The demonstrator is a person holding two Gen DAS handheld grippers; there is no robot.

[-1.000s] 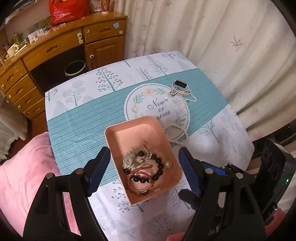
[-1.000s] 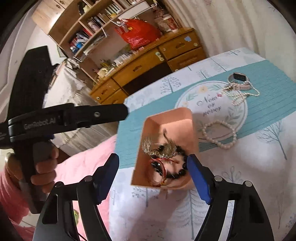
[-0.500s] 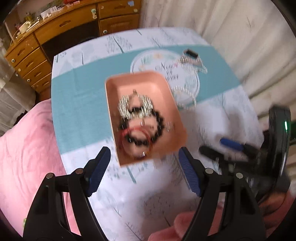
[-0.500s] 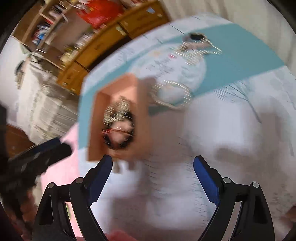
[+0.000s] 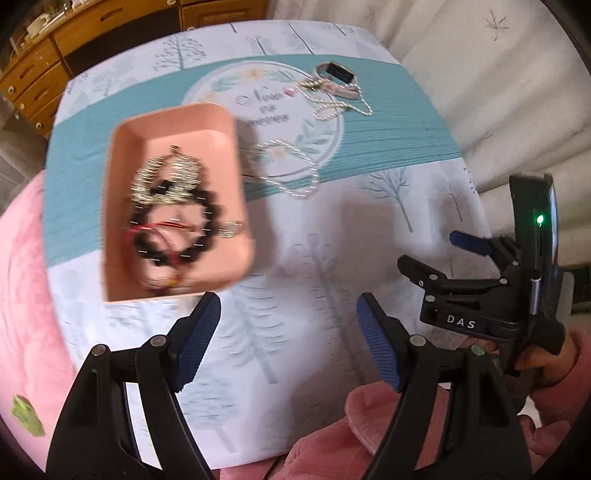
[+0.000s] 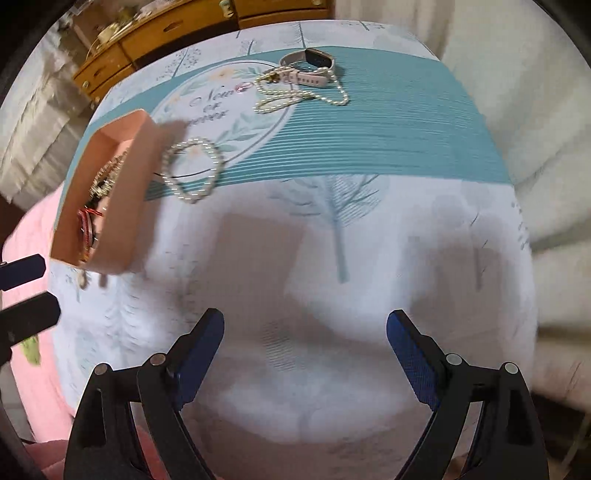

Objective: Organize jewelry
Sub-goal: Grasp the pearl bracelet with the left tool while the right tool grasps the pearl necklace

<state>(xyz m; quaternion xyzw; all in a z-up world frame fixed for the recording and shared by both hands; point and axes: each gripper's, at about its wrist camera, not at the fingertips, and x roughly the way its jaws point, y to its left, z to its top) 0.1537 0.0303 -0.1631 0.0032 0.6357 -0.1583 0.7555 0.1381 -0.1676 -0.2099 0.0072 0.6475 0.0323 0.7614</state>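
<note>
A pink tray (image 5: 225, 129) sits on the table at the left and holds a black bead bracelet (image 5: 207, 218), a silver piece (image 5: 166, 177) and red cord. It also shows in the right wrist view (image 6: 129, 206). A pearl bracelet (image 6: 192, 168) lies just right of the tray. A pearl necklace (image 6: 295, 96) and a smartwatch (image 6: 310, 66) lie at the far side. My left gripper (image 5: 288, 325) is open and empty, near the tray's front right corner. My right gripper (image 6: 306, 339) is open and empty over bare cloth.
The table wears a white and teal cloth with tree prints (image 6: 369, 129). A wooden dresser (image 5: 110, 22) stands behind the table. Curtains (image 5: 498, 74) hang at the right. Pink bedding (image 5: 22, 295) lies to the left of the table.
Both grippers have pulled back toward the near table edge and apart. The tray now sits further left in both views. Both stay open and empty.
</note>
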